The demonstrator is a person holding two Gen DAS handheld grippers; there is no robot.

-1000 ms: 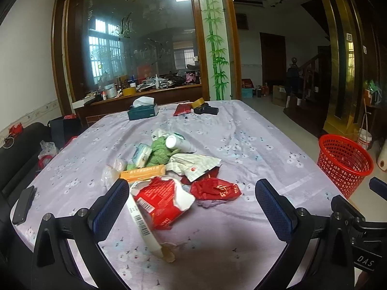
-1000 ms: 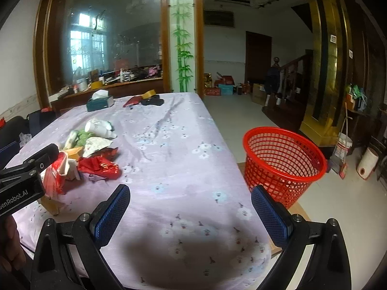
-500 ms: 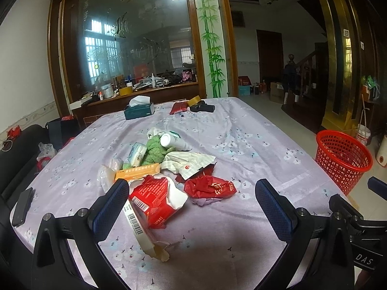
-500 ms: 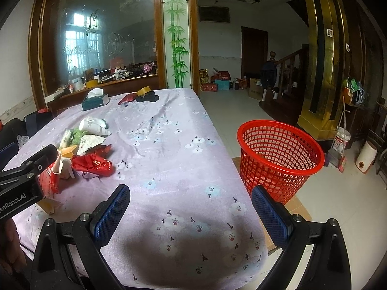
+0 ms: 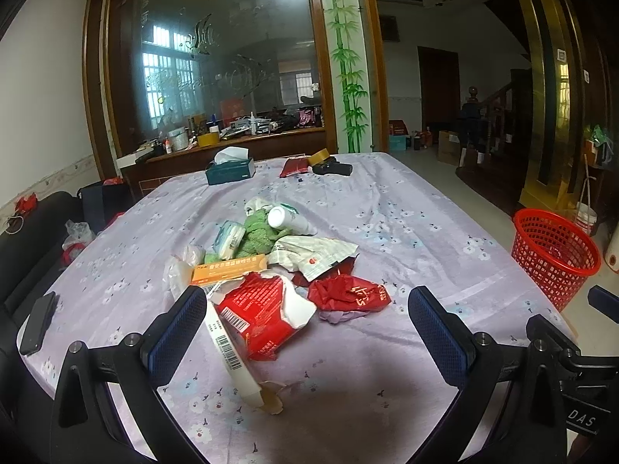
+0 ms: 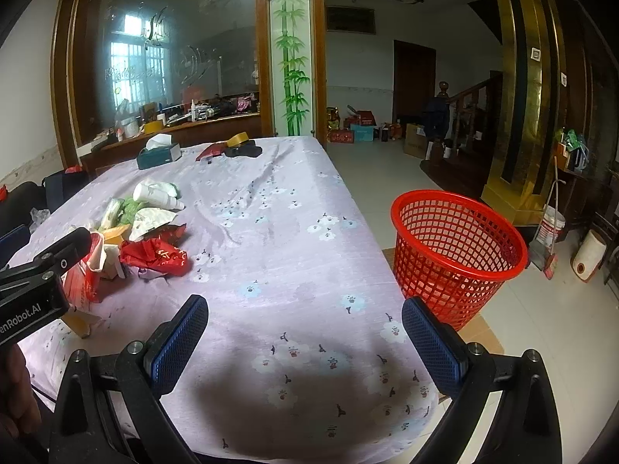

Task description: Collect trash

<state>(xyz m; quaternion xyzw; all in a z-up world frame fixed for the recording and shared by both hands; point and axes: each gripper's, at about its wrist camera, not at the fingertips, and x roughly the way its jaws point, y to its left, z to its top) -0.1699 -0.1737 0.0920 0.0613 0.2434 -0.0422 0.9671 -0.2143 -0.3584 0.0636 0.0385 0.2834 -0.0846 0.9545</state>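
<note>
A heap of trash lies on the lilac flowered tablecloth [image 5: 387, 224]: a torn red and white packet [image 5: 263, 317], a crumpled red wrapper [image 5: 348, 294], an orange box [image 5: 228, 268], a white printed bag [image 5: 313, 255], a green cloth [image 5: 257, 236] and a white bottle [image 5: 288, 218]. My left gripper [image 5: 305, 328] is open and empty, just short of the red packet. My right gripper [image 6: 303, 342] is open and empty over the table's near right corner. A red mesh basket [image 6: 456, 247] stands on the floor to the right of the table; it also shows in the left wrist view [image 5: 553, 255].
A teal tissue box [image 5: 230, 170], a red pouch [image 5: 294, 166] and a black item [image 5: 332, 168] lie at the table's far end. A black phone [image 5: 36, 323] lies at the left edge. A black sofa [image 5: 27, 239] stands to the left. A white bucket [image 6: 551, 228] stands past the basket.
Both grippers have pulled back and risen a little, so the trash heap and the basket look slightly farther off. Both stay open. Nothing on the table has moved.
</note>
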